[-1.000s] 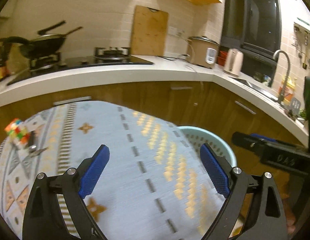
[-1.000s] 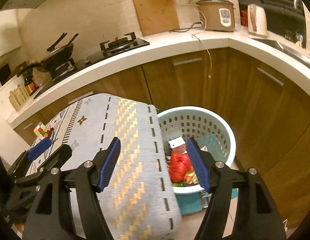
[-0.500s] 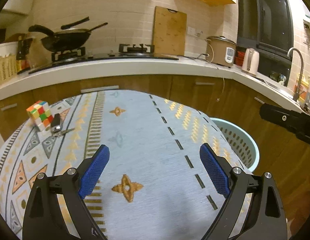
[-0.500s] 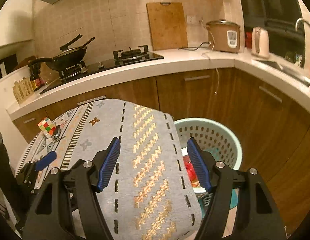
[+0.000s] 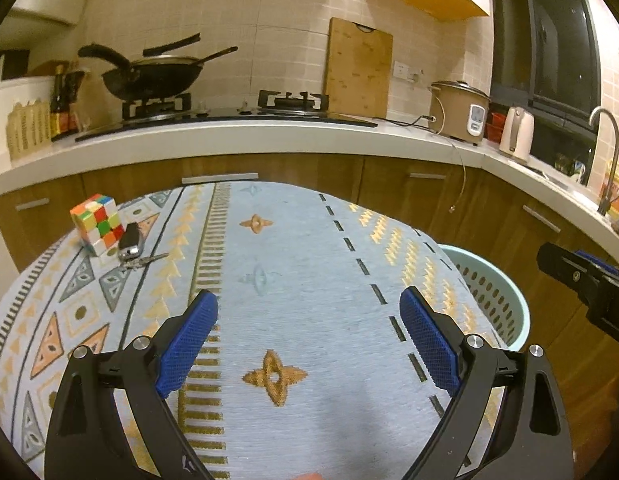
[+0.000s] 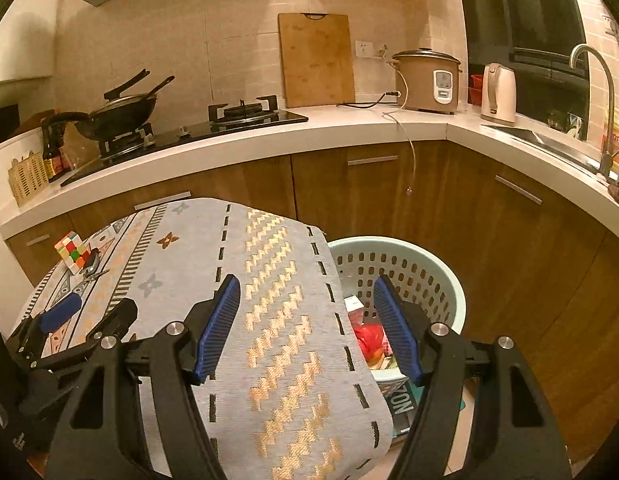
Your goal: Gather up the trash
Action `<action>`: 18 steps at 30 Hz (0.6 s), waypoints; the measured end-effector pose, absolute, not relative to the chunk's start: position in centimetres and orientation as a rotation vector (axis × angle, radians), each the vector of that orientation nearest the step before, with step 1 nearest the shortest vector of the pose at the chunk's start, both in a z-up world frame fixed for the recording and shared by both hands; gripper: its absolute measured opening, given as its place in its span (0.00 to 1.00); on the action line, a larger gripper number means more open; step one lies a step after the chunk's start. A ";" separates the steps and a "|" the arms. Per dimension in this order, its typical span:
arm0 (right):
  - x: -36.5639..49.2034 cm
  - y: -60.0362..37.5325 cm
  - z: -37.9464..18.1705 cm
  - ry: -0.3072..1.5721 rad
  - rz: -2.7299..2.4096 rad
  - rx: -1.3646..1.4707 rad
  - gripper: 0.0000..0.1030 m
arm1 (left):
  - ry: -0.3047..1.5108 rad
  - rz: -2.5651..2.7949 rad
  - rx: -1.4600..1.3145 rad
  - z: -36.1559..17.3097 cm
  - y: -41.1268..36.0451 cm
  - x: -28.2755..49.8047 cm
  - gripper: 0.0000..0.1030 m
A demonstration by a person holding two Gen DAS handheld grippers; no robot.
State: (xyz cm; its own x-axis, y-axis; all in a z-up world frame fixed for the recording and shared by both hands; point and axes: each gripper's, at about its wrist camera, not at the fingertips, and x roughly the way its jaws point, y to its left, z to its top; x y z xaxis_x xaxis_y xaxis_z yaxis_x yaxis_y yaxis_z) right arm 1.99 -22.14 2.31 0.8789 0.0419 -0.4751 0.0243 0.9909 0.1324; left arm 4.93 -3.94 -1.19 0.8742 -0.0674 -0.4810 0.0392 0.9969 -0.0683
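A pale green perforated basket (image 6: 437, 276) stands on the floor beside the table's right end, with a red wrapper (image 6: 367, 338) and other trash inside; its rim (image 5: 505, 300) also shows in the left wrist view. My left gripper (image 5: 307, 322) hangs open over the patterned tablecloth (image 5: 293, 288), nothing between its fingers. My right gripper (image 6: 307, 320) is open above the cloth's right edge, its right pad over the basket. The left gripper (image 6: 65, 320) also appears at the lower left of the right wrist view.
A colour cube (image 5: 96, 222) and a car key with keys (image 5: 131, 246) lie at the table's far left. Wooden cabinets (image 6: 449, 208) and a white counter with stove, wok (image 5: 153, 76), rice cooker (image 6: 427, 80), kettle and sink curve behind.
Both views have swung up and left from the basket toward the table and counter. The red trash is now mostly hidden behind the cloth edge. Both grippers stay open.
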 end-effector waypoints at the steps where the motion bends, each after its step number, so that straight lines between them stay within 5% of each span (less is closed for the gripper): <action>1: 2.0 -22.2 2.3 0.498 0.010 0.136 0.63 | 0.502 -0.057 -0.048 -1.2 -4.1 4.9 0.87; 18: 2.4 -21.9 2.6 0.496 0.014 0.117 0.66 | 0.521 -0.062 -0.050 -1.4 -3.9 5.2 0.90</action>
